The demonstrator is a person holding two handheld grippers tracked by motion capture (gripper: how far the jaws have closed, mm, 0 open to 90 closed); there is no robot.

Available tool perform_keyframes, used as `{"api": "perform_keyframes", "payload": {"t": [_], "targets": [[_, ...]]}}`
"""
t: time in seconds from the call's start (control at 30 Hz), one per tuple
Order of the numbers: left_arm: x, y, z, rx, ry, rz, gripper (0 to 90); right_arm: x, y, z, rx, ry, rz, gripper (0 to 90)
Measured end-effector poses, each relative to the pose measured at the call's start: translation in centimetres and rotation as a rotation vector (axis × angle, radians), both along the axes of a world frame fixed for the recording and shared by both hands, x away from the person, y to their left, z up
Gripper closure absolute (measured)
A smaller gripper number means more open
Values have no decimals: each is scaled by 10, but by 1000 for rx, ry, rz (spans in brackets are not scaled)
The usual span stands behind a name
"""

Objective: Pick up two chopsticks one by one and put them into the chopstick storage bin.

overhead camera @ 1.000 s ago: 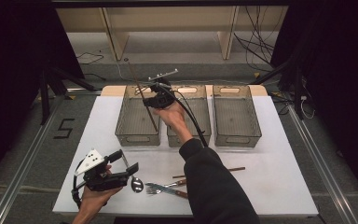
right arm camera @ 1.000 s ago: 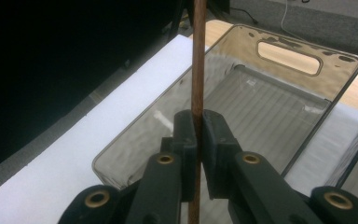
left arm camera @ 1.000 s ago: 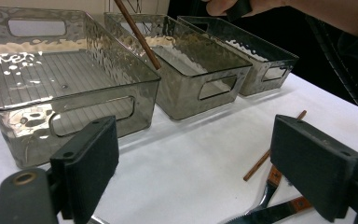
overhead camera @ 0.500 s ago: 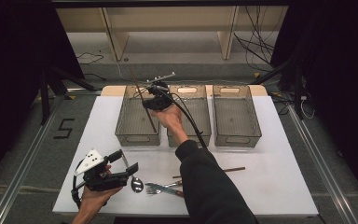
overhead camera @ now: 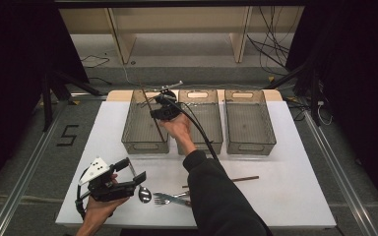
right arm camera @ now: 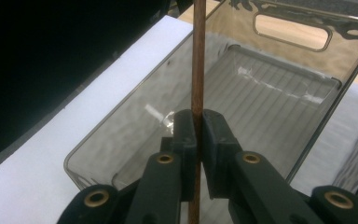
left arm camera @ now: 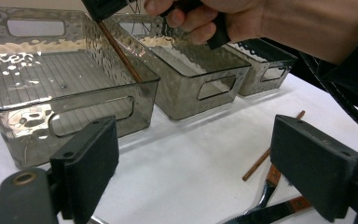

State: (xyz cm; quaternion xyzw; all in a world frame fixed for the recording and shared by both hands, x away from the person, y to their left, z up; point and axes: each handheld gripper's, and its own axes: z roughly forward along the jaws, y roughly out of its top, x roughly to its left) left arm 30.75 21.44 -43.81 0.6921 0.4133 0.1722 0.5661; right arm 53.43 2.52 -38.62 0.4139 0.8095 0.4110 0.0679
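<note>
Holding a thin brown wooden chopstick (right arm camera: 197, 70) over the left-hand smoky clear plastic bin (overhead camera: 145, 123), pinched tight in my right hand-held gripper (overhead camera: 161, 109).

I judge the main risk is the release: the stick stands steeply, its lower end inside the bin and the rest above the rim, so if I let go from here it may tip over the wall onto the white table (overhead camera: 285, 196) or lodge aslant. My left hand-held gripper (overhead camera: 137, 178) hovers with jaws wide apart and nothing in them above the metal spoon (overhead camera: 144, 194) and fork (overhead camera: 170, 198). Only writing I read: a "5" on the floor (overhead camera: 68, 135).
</note>
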Motion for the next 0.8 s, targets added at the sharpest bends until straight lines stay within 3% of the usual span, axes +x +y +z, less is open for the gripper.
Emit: {"api": "perform_keyframes", "payload": {"t": [0.1,0.23,0.5,0.8], "targets": [[0,0,0,0,0,0,149,0,1,-3,-5,7,-3,840],[0,0,0,-1,2,0,149,0,-1,-5,7,20,-9,739],[0,0,0,1,2,0,149,-2,-8,5,33,12,7,636],[0,0,0,1,2,1,149,-14,-22,24,18,-28,93,451]]}}
